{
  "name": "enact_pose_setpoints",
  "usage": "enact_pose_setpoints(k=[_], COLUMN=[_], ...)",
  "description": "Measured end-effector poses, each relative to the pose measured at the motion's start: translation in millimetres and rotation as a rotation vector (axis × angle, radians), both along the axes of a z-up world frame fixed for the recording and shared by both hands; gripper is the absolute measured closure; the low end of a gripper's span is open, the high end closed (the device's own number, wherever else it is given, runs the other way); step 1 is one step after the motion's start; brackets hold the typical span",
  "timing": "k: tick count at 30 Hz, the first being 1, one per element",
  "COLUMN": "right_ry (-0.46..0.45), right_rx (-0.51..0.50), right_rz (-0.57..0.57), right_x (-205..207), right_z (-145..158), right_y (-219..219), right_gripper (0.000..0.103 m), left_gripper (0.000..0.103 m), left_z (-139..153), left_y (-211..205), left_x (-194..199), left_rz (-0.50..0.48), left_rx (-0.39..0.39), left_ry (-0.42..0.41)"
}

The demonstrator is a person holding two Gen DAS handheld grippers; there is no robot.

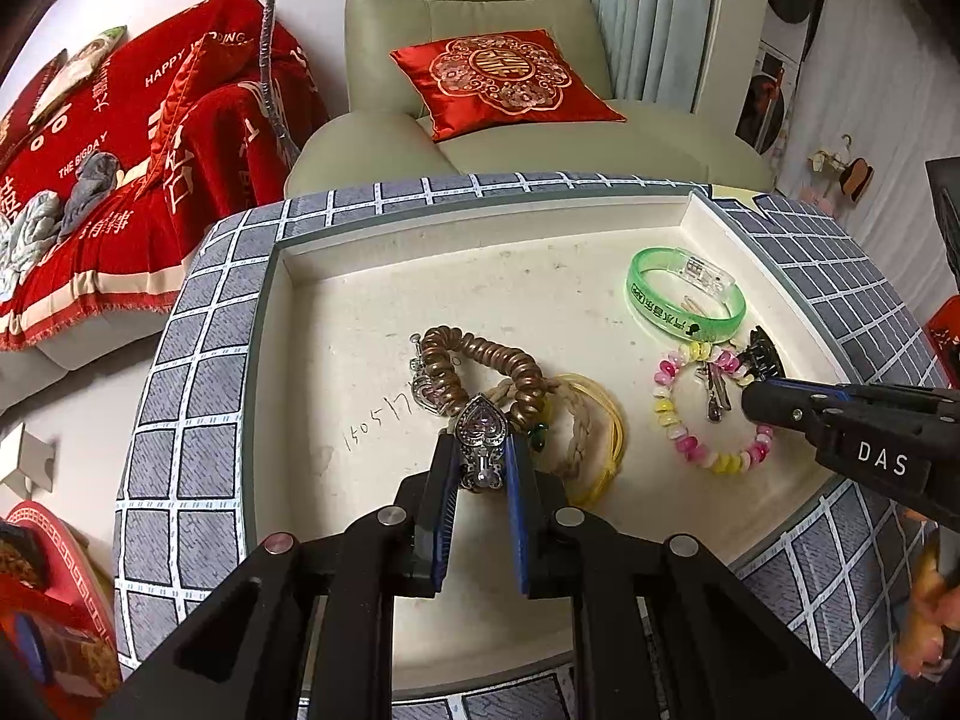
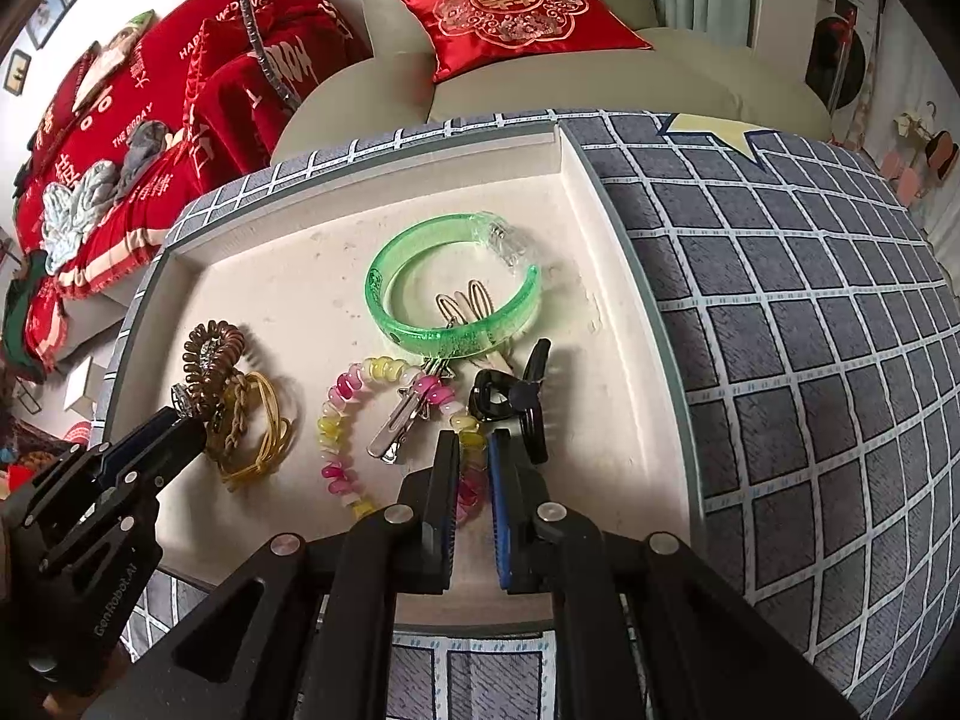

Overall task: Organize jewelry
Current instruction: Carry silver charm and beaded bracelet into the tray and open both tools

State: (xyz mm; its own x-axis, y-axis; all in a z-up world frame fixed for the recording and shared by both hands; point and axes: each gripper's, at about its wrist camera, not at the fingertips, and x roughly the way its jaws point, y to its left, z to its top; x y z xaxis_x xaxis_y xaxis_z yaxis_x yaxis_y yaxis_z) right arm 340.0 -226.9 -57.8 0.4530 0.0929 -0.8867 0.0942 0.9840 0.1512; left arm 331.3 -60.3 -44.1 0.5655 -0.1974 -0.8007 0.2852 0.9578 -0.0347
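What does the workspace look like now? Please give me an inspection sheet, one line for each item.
Surface: white tray set in a grey checked cover.
Job's things: heart clip, brown coil tie, yellow bands, green bangle, bead bracelet, silver clip, black claw clip.
Clutter: pen writing on the tray floor.
Grippers: left gripper shut on the heart clip; right gripper appears shut on the bead bracelet.
Cables: silvery twisted cord hangs behind.
Surroundings: green armchair, red cushion, red blanket.
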Motion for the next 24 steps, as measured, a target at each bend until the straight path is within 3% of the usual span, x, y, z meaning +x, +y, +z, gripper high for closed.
enact_pose_setpoints(k=[1,3,5,10,14,24], right_ry=[0.001,-0.003,-0.005,-0.005,-0.033,-0.095], right_rx=[0.004,0.008,0.001,0.022,0.053,0.069], right_rz=[0.003,0.007,0.011,0.007,0.002,-0.002], right_x=[0,-1,-2,-4,-10,-22], right_z=[0,0,0,2,12,37], right_y=[0,0,2,2,-2,-3], right_gripper=[0.088,0.068,0.056,0.056,0.048,0.047], left_gripper=[0.072,0.072,0.072,0.072,0.072,0.071], left_z=[0,-1,-1,1,8,16], left_y=[0,-1,-2,-2,0,-1], left_x=[0,-1,-1,-1,-4,-4], left_rz=[-0.001,-0.002,-0.003,0.008,0.021,0.026], left_rx=[0.000,0.006,0.013,0.011,0.007,0.004], left_ry=[0.001,0.000,-0.003,0.003,-0.028,-0.038])
